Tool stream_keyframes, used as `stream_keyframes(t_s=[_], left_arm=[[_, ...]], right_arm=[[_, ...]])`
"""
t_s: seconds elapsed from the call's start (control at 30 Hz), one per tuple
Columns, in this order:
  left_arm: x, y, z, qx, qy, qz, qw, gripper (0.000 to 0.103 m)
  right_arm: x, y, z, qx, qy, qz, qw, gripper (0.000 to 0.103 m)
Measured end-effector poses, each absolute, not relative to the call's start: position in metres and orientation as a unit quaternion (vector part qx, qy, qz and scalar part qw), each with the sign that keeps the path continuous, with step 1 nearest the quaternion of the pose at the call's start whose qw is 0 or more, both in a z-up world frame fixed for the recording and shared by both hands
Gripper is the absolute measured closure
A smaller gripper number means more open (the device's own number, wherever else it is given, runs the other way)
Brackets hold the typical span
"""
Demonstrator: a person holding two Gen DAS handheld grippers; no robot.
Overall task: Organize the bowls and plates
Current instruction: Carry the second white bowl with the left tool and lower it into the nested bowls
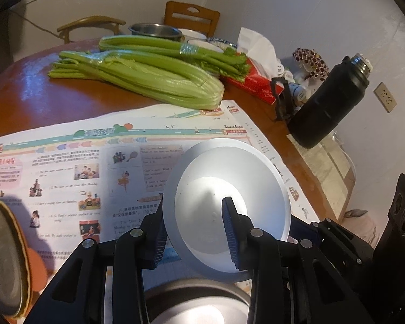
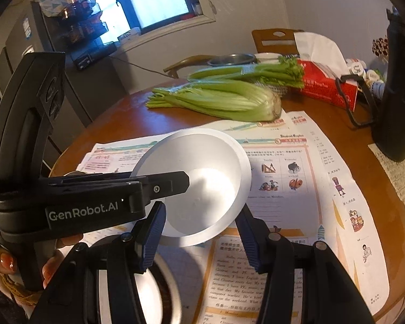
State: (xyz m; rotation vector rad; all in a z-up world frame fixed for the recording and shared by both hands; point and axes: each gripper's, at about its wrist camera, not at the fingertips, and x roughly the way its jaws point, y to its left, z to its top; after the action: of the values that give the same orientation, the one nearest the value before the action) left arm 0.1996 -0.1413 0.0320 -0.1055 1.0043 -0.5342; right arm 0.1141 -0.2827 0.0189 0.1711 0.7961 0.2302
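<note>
- Left tongs [image 1: 194,208] have the white bowl [image 1: 229,189] pinched by its near rim, jaws narrow: one blue pad [image 1: 230,229] sits inside the bowl, the other is on the outside wall
- that bowl is off the table [image 1: 27,91], tilted with its opening facing the camera, hanging over the printed school papers [image 1: 67,167]
- right tongs [image 2: 201,210] come at the same bowl from the near side with a finger [image 2: 151,240] on each side of its lower part. The tips are tucked under the rim, so it looks like a grip but I can't see the contact itself
- in the right view a hand [image 2: 54,267] is wrapped round the left tool's handle
- right under the lifted bowl, close to the lens, there's a steel bowl [image 1: 197,305]; a dish with a brownish rim [image 1: 8,256] sits at the near left
- far side of the table: two bunches of celery [image 1: 137,78], another metal bowl [image 1: 156,31] with some white dishes beside it
- on the right a red tissue box [image 1: 253,81] and a black flask [image 1: 329,102] standing upright
</note>
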Motion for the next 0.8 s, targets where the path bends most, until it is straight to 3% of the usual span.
stream_keyframes(t_s=[0.8], left_arm=[[0.125,-0.108,0.079,-0.053,0.429,-0.231,0.872,0.065]], right_arm=[[0.052,-0.252,0.060,0.057,0.347,0.142,0.925,0.049]])
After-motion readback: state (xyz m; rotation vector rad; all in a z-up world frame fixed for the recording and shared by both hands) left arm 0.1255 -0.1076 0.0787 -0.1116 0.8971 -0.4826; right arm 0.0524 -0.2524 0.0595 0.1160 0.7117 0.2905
